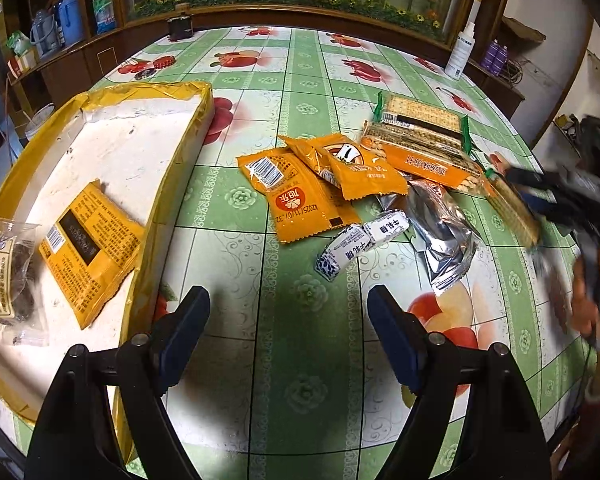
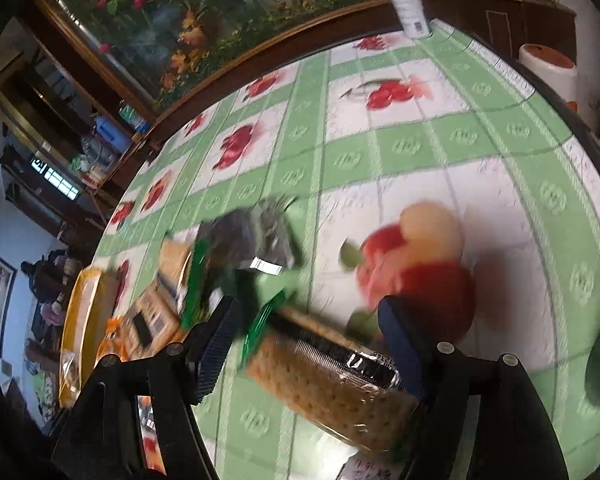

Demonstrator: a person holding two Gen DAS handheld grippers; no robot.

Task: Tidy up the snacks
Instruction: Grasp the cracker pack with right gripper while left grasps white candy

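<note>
- Collecting loose snacks into the yellow-rimmed box [image 1: 172,128] is the step in hand; the box sits at the left edge of the table [image 1: 300,360] and holds a yellow packet [image 1: 90,248] and a clear bag of dark snacks [image 1: 10,272].
- Right gripper [image 2: 304,344]: its jaws are spread to either side of a cracker pack [image 2: 332,384] near the table's right edge; the blurred view does not show whether the pads touch it.
- Left gripper [image 1: 288,332]: jaws wide apart, holding nothing, hovering over bare cloth near the front edge, just beside the box.
- Unsorted at mid-table: orange sachets [image 1: 300,196], white milk candies [image 1: 360,244], a silver pouch [image 1: 440,228] and larger cracker packs [image 1: 420,136].
- Next move, as judged: the jaws must clamp the cracker pack squarely before it is carried to the box.
</note>
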